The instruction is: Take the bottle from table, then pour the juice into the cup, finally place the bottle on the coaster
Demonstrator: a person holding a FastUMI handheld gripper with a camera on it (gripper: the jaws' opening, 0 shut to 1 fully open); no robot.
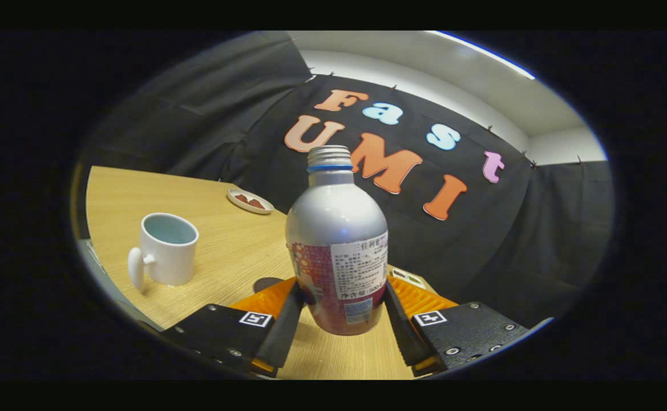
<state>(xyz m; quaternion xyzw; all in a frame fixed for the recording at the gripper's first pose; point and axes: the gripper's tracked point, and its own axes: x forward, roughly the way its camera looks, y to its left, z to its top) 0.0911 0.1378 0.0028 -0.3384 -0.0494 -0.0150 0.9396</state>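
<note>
So table [225, 251] wide, wood, tilted in view. Bottle [338, 251] between fingers, both sides pressing on it, base looks just off table. Silver, cap off, blue ring at neck. Pour not done yet. Cup [168, 246] white, looks empty, off to side. Coaster [250, 201] small, far behind, still bare

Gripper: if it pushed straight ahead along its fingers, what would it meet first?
The silver bottle: it already stands between the gripper's fingers, which appear to press its lower sides. Beyond it is probably only table edge.
</note>
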